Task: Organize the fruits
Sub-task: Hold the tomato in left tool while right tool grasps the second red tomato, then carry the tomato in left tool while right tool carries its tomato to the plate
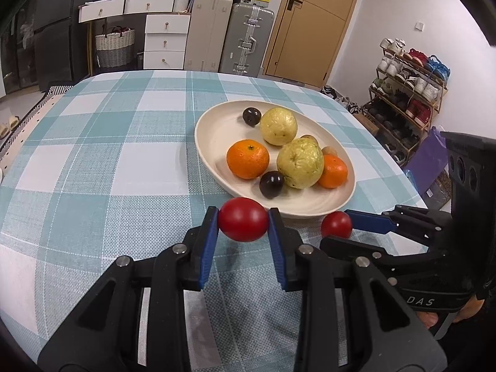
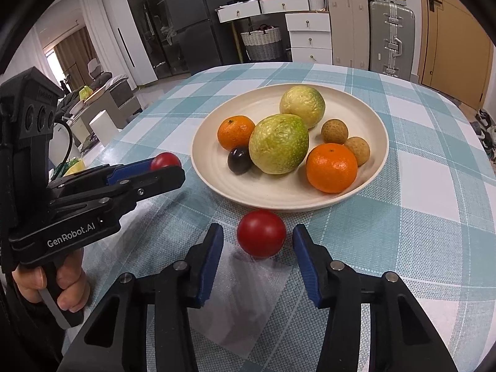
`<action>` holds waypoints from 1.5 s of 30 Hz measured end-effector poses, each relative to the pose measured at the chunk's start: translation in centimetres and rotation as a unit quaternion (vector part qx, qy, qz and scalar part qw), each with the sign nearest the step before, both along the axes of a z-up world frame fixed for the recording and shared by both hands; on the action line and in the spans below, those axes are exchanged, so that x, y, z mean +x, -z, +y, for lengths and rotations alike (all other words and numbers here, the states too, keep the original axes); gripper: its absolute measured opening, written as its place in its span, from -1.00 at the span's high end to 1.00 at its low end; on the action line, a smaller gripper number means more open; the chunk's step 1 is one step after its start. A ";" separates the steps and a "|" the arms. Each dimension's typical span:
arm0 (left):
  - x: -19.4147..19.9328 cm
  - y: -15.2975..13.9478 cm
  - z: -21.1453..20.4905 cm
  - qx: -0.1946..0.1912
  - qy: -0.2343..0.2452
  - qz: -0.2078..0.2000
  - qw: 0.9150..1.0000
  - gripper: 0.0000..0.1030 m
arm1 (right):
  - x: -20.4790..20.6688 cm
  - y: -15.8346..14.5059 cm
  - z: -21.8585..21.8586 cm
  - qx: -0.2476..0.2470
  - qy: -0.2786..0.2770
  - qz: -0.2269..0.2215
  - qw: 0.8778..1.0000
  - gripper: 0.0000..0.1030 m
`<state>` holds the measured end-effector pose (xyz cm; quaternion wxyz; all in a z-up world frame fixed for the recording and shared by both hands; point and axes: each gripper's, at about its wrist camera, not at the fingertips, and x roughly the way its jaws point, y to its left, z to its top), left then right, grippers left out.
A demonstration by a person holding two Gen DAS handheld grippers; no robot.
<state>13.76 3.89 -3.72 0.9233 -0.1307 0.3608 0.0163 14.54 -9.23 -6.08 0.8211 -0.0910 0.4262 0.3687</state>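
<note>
The left gripper (image 2: 173, 167), marked "GenRobot.AI", clamps one red tomato (image 1: 243, 223). The right gripper (image 2: 258, 241) stands parted around a second tomato (image 2: 261, 237), untouched. The plate (image 2: 217, 183) holds two oranges, two guavas, two longans.

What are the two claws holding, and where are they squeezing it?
The left claw squeezes a red tomato by its two sides. The right claw holds nothing; another tomato sits untouched between its fingers.

The red tomatoes (image 2: 261, 238) look smooth and glossy, the guavas (image 2: 278, 144) dull and pebbled. A matt cream plate (image 2: 279, 200) sits on woven checked cloth (image 2: 403, 232). The gripper fingers (image 2: 214, 257) carry ribbed blue pads on matt black plastic.
</note>
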 end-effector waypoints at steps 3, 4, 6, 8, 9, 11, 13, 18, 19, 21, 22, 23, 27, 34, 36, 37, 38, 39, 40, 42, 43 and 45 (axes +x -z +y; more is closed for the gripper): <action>-0.1 0.0 0.0 -0.001 -0.001 -0.001 1.000 0.44 | 0.0 0.1 0.1 -0.004 0.000 -0.002 1.000 0.15; -0.1 0.0 0.0 -0.001 -0.001 -0.001 1.000 0.44 | 0.0 0.1 0.1 -0.004 0.000 -0.003 1.000 0.21; -0.2 0.0 0.0 -0.002 -0.002 -0.001 1.000 0.44 | 0.1 0.1 0.1 -0.006 0.001 -0.003 1.000 0.26; -0.1 0.0 0.0 -0.002 -0.002 0.000 1.000 0.44 | 0.1 0.2 0.1 -0.008 0.000 -0.004 1.000 0.34; -0.1 0.0 0.0 -0.003 -0.002 0.000 1.000 0.44 | 0.1 0.2 0.1 -0.009 0.000 -0.005 1.000 0.36; -0.1 0.0 0.0 -0.003 -0.004 0.000 1.000 0.44 | 0.0 0.2 0.0 -0.009 -0.001 -0.005 1.000 0.36; -0.1 0.0 0.0 -0.004 -0.005 0.000 1.000 0.44 | -0.1 0.1 -0.1 -0.009 -0.001 -0.008 1.000 0.36; -0.1 0.0 0.0 -0.003 -0.005 0.000 1.000 0.44 | -0.4 -0.1 -0.6 -0.007 0.000 -0.011 1.000 0.36; -0.2 -0.1 0.0 -0.003 -0.005 -0.001 1.000 0.44 | -0.5 -0.2 -0.7 -0.006 0.001 -0.013 1.000 0.36; -0.2 -0.3 -0.1 0.002 -0.006 -0.003 1.000 0.44 | -0.6 -0.4 -1.0 -0.005 0.001 -0.015 1.000 0.36; -0.3 -0.4 -0.1 0.003 -0.006 -0.004 1.000 0.44 | -0.7 -0.6 -1.1 -0.004 0.002 -0.019 1.000 0.36; -0.3 -0.5 -0.1 0.002 -0.005 -0.006 1.000 0.44 | -0.7 -0.8 -1.2 -0.003 0.003 -0.022 1.000 0.36; -0.2 -0.9 0.1 0.001 -0.006 -0.010 1.000 0.44 | -0.6 -1.7 -1.9 0.005 0.008 -0.031 0.999 0.36; 0.5 -1.8 0.2 0.008 -0.006 -0.018 1.000 0.44 | 0.0 -3.3 -2.9 0.026 0.029 -0.048 0.998 0.36; 0.7 -2.0 0.2 0.010 -0.007 -0.020 1.000 0.44 | 0.2 -3.5 -3.0 0.029 0.032 -0.049 0.998 0.36; 0.9 -2.2 0.2 0.009 -0.007 -0.021 1.000 0.44 | 0.3 -3.7 -3.0 0.030 0.034 -0.050 0.998 0.36; 1.0 -2.3 0.2 0.009 -0.007 -0.023 1.000 0.44 | 0.4 -3.8 -3.0 0.031 0.036 -0.052 0.997 0.36; 1.1 -2.4 0.3 0.010 -0.007 -0.024 1.000 0.44 | 0.5 -3.9 -3.0 0.032 0.038 -0.053 0.997 0.36; 1.3 -2.4 0.3 0.010 -0.007 -0.024 1.000 0.44 | 0.6 -4.0 -3.1 0.033 0.041 -0.054 0.997 0.36; 1.7 -2.5 0.4 0.010 -0.007 -0.024 1.000 0.44 | 1.0 -4.1 -3.2 0.036 0.045 -0.054 0.997 0.36; 1.8 -2.6 0.5 0.010 -0.008 -0.024 1.000 0.44 | 1.2 -4.1 -3.2 0.036 0.048 -0.055 0.997 0.36; 2.0 -2.6 0.5 0.012 -0.008 -0.024 1.000 0.44 | 1.5 -4.3 -3.3 0.039 0.052 -0.056 0.996 0.36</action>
